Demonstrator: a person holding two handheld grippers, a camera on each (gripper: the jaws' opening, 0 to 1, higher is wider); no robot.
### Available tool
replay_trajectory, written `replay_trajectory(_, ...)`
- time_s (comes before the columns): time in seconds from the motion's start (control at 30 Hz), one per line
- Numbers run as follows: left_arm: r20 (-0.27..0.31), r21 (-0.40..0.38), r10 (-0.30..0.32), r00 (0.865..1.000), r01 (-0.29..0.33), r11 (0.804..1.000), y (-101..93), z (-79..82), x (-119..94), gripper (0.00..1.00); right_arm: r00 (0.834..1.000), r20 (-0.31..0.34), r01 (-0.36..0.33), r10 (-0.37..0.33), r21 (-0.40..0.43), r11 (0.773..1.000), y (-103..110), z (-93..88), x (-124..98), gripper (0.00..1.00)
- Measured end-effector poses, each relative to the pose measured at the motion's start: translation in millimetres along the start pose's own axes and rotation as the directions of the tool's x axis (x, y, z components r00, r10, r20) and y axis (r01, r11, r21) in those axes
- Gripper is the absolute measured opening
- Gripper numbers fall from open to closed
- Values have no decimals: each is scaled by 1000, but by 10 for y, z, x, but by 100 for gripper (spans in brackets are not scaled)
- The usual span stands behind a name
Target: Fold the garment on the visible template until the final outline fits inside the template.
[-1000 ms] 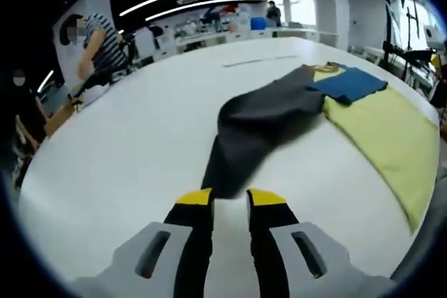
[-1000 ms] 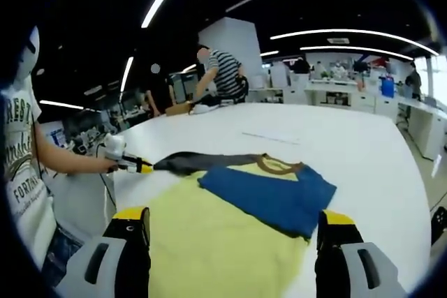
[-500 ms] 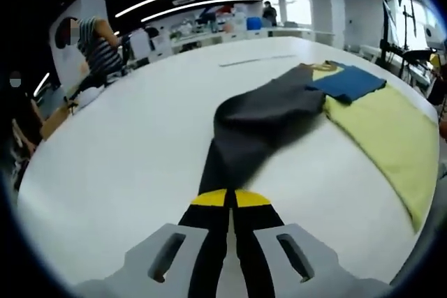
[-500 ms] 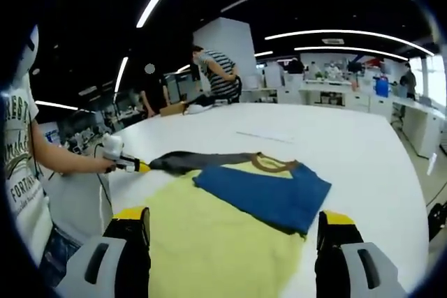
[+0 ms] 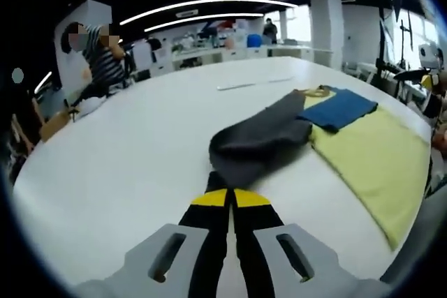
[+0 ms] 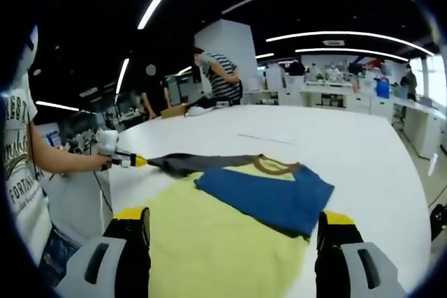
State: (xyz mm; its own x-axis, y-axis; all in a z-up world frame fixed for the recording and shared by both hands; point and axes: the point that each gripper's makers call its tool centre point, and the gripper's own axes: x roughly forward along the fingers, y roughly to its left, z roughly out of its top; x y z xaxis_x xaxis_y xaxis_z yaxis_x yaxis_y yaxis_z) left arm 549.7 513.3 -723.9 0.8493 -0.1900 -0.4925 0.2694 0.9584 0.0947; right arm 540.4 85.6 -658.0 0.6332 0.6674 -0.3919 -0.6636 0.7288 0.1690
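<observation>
On the white bench (image 5: 140, 151) lies the garment (image 6: 269, 197), partly over the yellow template (image 6: 209, 242). Its blue body is folded on the template's far end, brown collar at the far edge. Left claw (image 5: 224, 197) has its yellow-tipped jaws pressed together, clamped on the end of the dark grey sleeve (image 5: 258, 141), which stretches off the template across bare bench. In the right gripper view the same claw shows at left, pinching the sleeve tip. Right claw (image 6: 234, 228) hangs over the template, jaws wide apart, holding nothing. Person in striped shirt (image 6: 222, 78) stands at the far bench edge.
</observation>
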Motion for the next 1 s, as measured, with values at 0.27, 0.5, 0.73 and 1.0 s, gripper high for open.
replay_trajectory(0.27, 89, 70, -23, 996, 17, 997, -155, 479, 17, 0, 1000, 6, 10, -10, -1, 1000, 0, 15, -3, 99)
replay_trajectory(0.5, 127, 113, -91, 988, 76, 991, -366, 807, 265, 0, 1000, 12, 15, -15, 6, 1000, 14, 31, 8, 99)
replay_trajectory(0.73, 100, 154, -132, 986, 116, 981, -464, 876, 651, 0, 1000, 21, 13, -13, 8, 1000, 47, 65, 6, 99)
replay_trajectory(1.0, 43, 187, -141, 989, 130, 974, -459, 753, 1021, 0, 999, 13, 32, -32, 10, 999, 38, 42, -20, 99)
